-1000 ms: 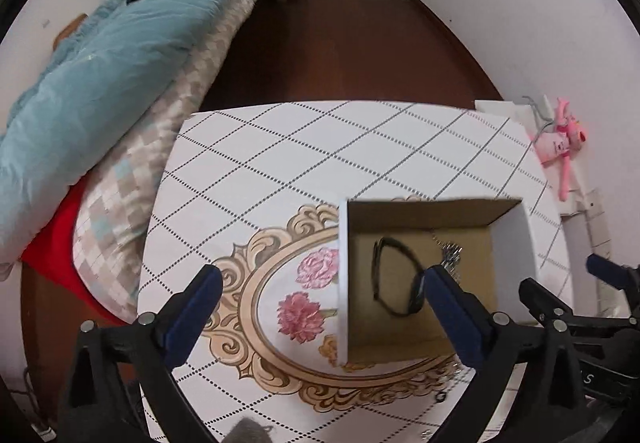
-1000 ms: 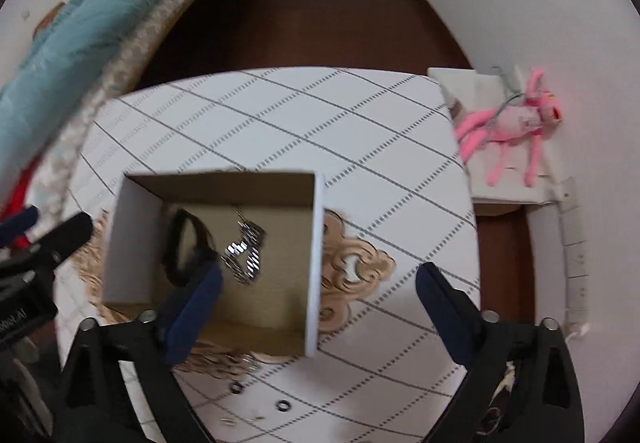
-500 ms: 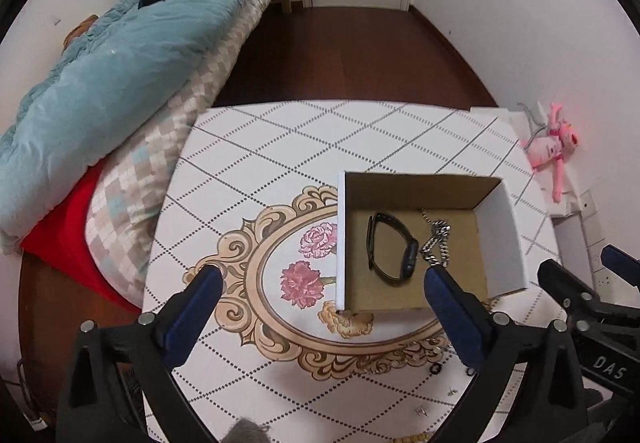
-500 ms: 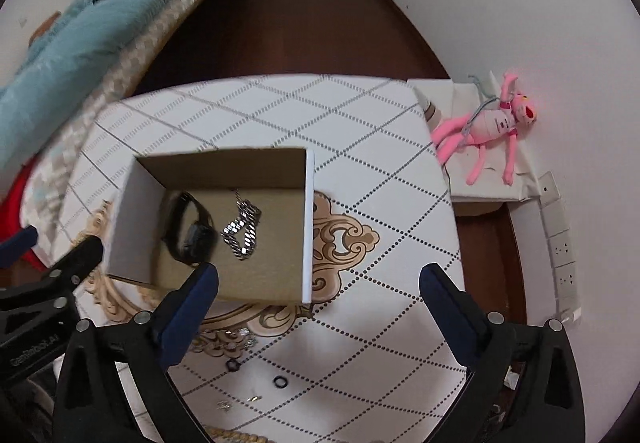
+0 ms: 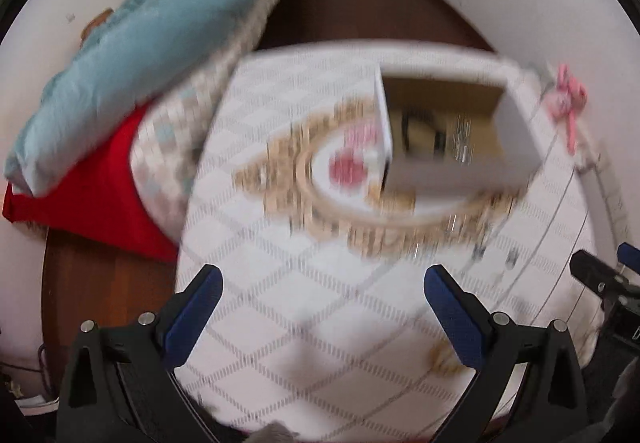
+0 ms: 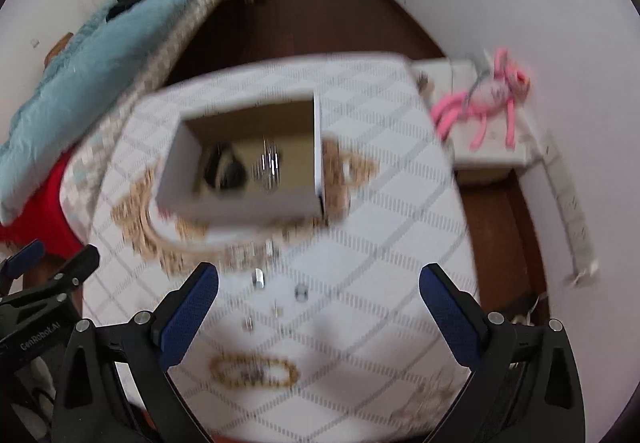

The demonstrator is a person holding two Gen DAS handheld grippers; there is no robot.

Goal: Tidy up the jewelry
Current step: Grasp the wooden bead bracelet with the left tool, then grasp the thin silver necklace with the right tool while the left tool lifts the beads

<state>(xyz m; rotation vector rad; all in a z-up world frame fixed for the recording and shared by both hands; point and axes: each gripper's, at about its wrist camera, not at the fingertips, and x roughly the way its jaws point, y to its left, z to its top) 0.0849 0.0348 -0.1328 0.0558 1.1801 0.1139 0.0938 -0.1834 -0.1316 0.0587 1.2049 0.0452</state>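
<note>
An open cardboard box stands on the patterned table, blurred by motion. Inside lie a black band and a silver chain. On the table in front of the box lie small rings and a gold beaded bracelet. My left gripper is open and empty, well back from the box. My right gripper is open and empty above the small rings. The right gripper shows at the left wrist view's right edge.
A bed with a blue quilt and red sheet borders the table's left side. A pink plush toy lies on a low white stand to the right. Dark wood floor and a door lie beyond.
Both grippers have pulled back and up from the box; it now sits farther away in both views. The bracelet and more loose pieces have come into the right wrist view.
</note>
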